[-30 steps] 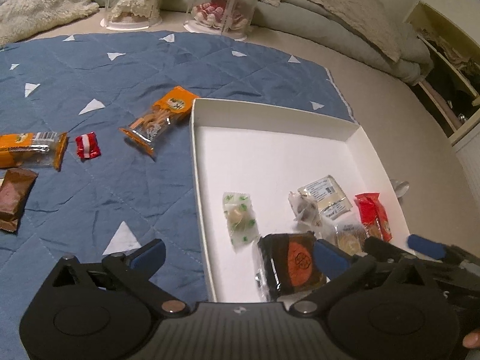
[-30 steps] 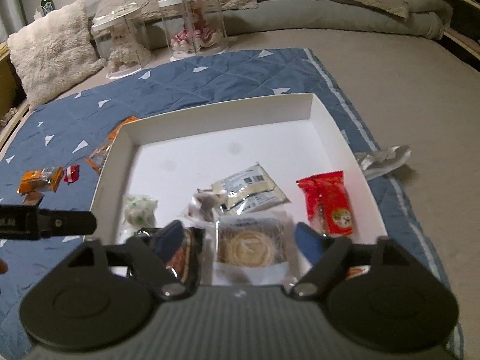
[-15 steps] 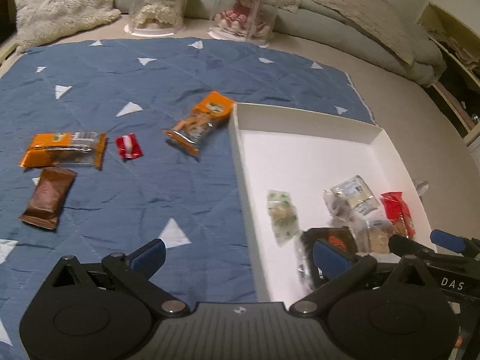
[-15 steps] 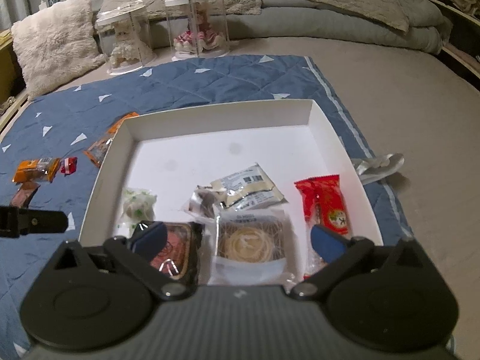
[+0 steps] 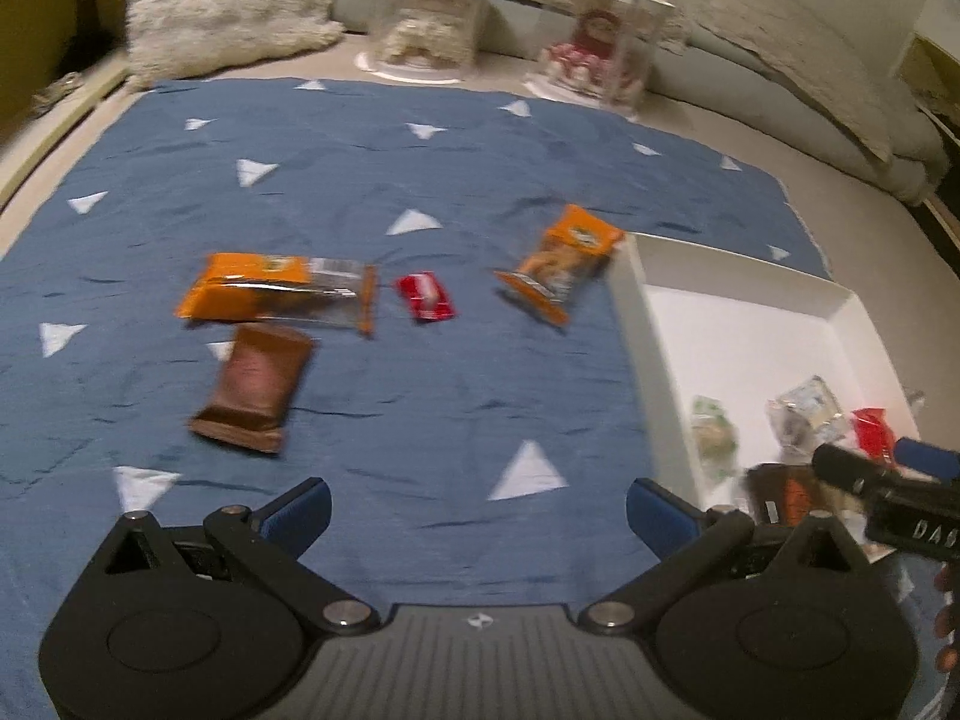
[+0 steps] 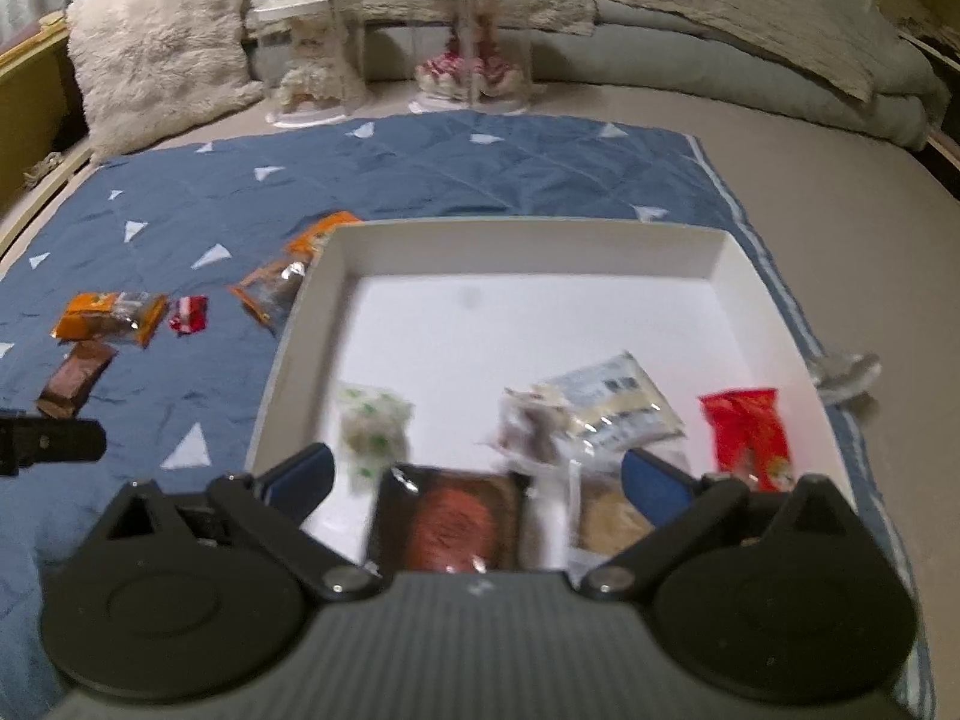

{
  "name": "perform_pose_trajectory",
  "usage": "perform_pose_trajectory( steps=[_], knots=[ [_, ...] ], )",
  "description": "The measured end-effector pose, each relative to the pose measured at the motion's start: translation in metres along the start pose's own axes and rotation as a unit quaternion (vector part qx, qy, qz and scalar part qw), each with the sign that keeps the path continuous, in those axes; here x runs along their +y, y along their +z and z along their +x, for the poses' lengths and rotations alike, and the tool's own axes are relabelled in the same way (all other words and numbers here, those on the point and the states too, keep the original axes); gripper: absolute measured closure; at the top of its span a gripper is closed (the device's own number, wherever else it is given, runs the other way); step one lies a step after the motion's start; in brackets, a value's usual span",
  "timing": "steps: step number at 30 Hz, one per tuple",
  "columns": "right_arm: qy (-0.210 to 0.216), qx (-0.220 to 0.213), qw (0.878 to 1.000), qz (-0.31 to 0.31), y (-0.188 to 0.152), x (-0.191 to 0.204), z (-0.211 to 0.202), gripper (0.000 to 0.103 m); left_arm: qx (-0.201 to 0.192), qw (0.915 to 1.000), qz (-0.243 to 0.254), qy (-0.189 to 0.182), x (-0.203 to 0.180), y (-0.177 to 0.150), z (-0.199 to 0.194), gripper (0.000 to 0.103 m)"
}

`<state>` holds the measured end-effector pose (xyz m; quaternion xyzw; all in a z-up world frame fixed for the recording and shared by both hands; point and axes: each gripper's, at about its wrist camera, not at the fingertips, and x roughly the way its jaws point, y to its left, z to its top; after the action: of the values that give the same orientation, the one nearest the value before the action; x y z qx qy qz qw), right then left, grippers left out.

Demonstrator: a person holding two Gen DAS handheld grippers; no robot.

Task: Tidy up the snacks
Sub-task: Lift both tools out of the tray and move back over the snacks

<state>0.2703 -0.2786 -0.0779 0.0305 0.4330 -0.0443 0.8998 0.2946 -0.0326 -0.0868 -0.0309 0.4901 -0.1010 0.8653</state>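
Observation:
A white box (image 6: 300,324) (image 5: 630,324) lies on a blue quilt (image 5: 372,180) and holds several wrapped snacks, among them a red packet (image 6: 747,432) and a dark packet (image 6: 456,522). Loose on the quilt left of the box are an orange packet (image 5: 276,291), a brown bar (image 5: 255,387), a small red sweet (image 5: 425,297) and an orange bag (image 5: 561,261). My left gripper (image 5: 477,507) hangs open over bare quilt, below these snacks. My right gripper (image 6: 477,483) stands open and holds nothing above the box's near edge, over the dark packet.
Two clear display cases with dolls (image 6: 312,60) (image 6: 474,42) stand beyond the quilt. A fluffy cushion (image 6: 156,42) lies at the far left, grey bedding (image 6: 750,30) at the back right. A crumpled wrapper (image 6: 846,369) lies right of the box.
The left gripper has swung left, from over the box to over the quilt, bringing the loose snacks toward the view's centre. The right gripper's jaws spread wider and it drew back slightly.

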Motion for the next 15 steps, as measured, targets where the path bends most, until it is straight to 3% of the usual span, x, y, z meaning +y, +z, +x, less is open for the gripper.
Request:
perform_pose_trajectory(
  steps=[9,15],
  knots=[
    [0.028,-0.017,0.999,-0.04,0.027,0.056,0.004,0.0,-0.013,0.9988,-0.031,0.037,0.055,0.003,-0.007,0.0],
    [0.056,-0.034,0.996,-0.066,0.05,0.093,0.007,0.0,-0.03,0.998,-0.024,0.05,0.079,0.008,-0.001,0.0]
  ],
)
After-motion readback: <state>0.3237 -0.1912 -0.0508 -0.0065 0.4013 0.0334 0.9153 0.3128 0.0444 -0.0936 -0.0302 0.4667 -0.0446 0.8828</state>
